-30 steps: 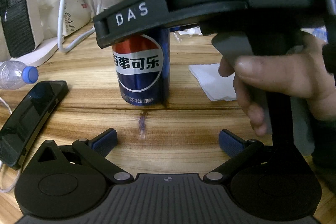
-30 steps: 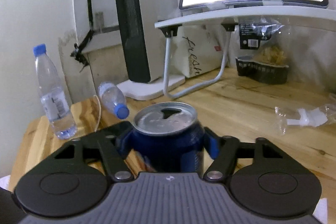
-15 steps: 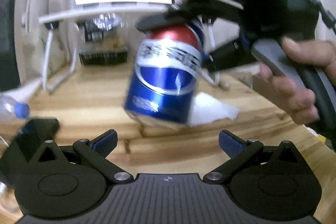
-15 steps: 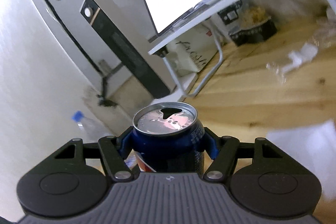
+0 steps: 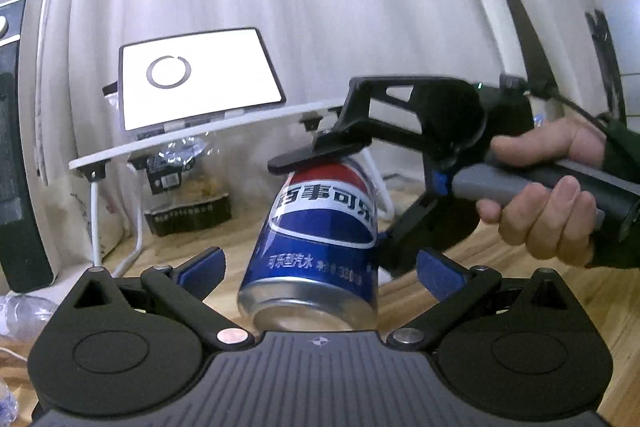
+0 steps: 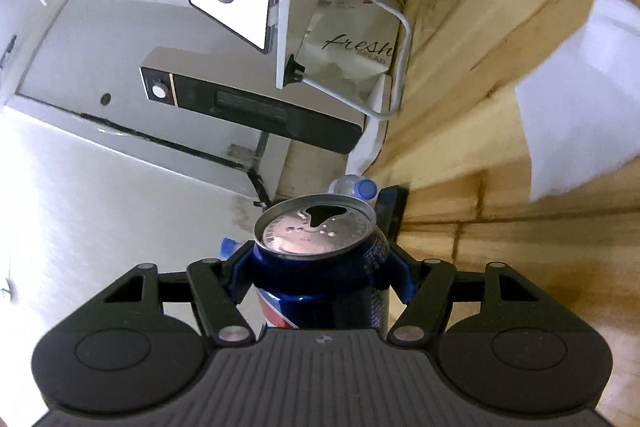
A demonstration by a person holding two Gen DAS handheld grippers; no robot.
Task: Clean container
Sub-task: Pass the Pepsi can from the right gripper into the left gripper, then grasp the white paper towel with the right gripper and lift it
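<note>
A blue Pepsi can [image 5: 320,247] hangs tilted in the air in the left wrist view, its bare bottom toward the camera. My right gripper [image 6: 320,267] is shut on the can [image 6: 320,239] just under its opened top, blue pads on both sides. A hand [image 5: 548,211] holds that gripper's handle at the right. My left gripper [image 5: 320,269] stands open; the can's lower end lies between its blue fingertips [image 5: 204,267] without touching either. The right wrist view is rolled, so the wooden table [image 6: 460,227] appears on the right.
A white napkin [image 6: 580,99] lies on the table. A phone [image 6: 394,215] and a lying water bottle [image 6: 354,185] are past the can. Farther back are a white stand [image 5: 200,143] with a lit screen [image 5: 196,79], a dark heater [image 6: 256,107] and snack bags [image 5: 188,203].
The can left the table, rose and tilted in my shut right gripper, which rolled sideways. My left gripper stayed open and now has the can's bottom between its fingers.
</note>
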